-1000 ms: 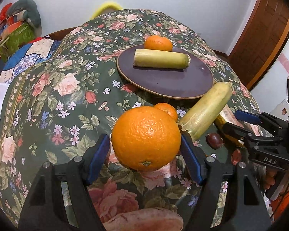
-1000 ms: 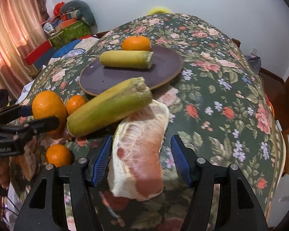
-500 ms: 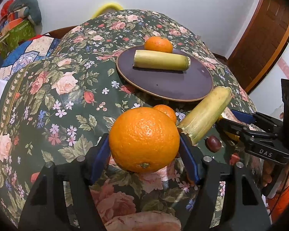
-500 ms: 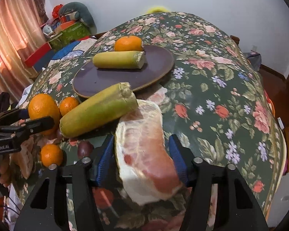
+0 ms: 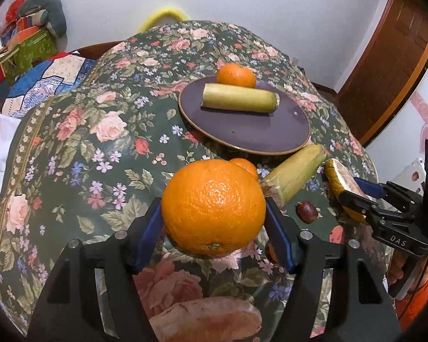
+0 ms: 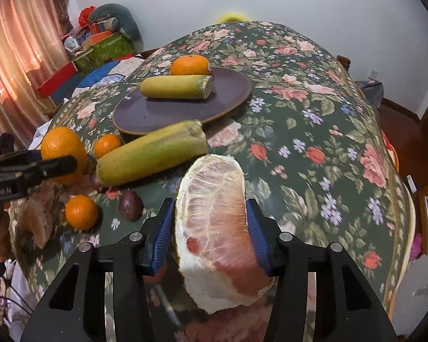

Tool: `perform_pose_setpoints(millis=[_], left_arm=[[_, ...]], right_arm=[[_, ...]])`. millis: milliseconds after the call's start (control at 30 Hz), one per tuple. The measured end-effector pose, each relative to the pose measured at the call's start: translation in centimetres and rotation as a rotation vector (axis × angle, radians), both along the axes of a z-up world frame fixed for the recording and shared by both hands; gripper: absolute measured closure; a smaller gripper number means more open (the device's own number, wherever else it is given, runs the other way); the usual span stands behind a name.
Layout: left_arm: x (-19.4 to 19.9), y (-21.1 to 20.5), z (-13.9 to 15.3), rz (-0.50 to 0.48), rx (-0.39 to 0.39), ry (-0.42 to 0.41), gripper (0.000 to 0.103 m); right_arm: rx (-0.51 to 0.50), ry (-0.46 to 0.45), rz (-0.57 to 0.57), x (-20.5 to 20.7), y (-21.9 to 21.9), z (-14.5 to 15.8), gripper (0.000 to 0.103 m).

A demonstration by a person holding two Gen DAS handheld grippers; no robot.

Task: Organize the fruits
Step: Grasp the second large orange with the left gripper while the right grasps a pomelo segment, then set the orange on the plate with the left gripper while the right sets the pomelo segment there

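Two fruits were in hand. From the left wrist view, the left gripper [image 5: 214,222] had its blue pads against the sides of a large orange [image 5: 213,210], gripped across its widest part and lifted clear of the floral tablecloth [image 5: 80,131]. I judged that orange firm, fairly heavy and round enough to roll, so a hold across its middle suited it. Beyond it lay a dark plate [image 5: 242,134] carrying a mandarin [image 5: 236,74] and a piece of sugarcane [image 5: 239,101]. Another sugarcane piece [image 5: 295,175] lay just beside the plate's near rim, a small dark fruit [image 5: 307,212] close by.

From the right wrist view, the right gripper [image 6: 211,239] was closing, its pads already touching a peeled pomelo wedge [image 6: 216,228] held off the cloth. That wedge looked soft and easily crushed, its membrane perhaps slippery; its thick middle seemed the safest hold. More mandarins [image 6: 81,212] sat at left. The table's cloth looked glossy. Behind stood a white wall [image 6: 299,2], a pink curtain [image 6: 17,42] and piled boxes [image 6: 100,47].
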State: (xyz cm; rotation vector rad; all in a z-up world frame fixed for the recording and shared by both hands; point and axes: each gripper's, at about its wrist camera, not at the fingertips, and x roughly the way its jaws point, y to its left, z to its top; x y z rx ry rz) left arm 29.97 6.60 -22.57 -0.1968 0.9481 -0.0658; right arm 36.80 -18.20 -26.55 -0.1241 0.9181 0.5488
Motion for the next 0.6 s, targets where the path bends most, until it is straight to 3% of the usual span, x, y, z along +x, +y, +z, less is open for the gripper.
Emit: perform_pose_setpoints(millis=[367,600], left_arm=[[-0.3,0.2,4.4,0.02,0.004,-0.093,0.035],[1.4,-0.2,5.6,0.015,0.013,-0.127,0.035]], right_arm=[[0.07,-0.112,-0.028,-1.0,-1.3,4.9,0.057],[0.125,-0.161,-0.033,0.0,-1.0,6.5,0.057]])
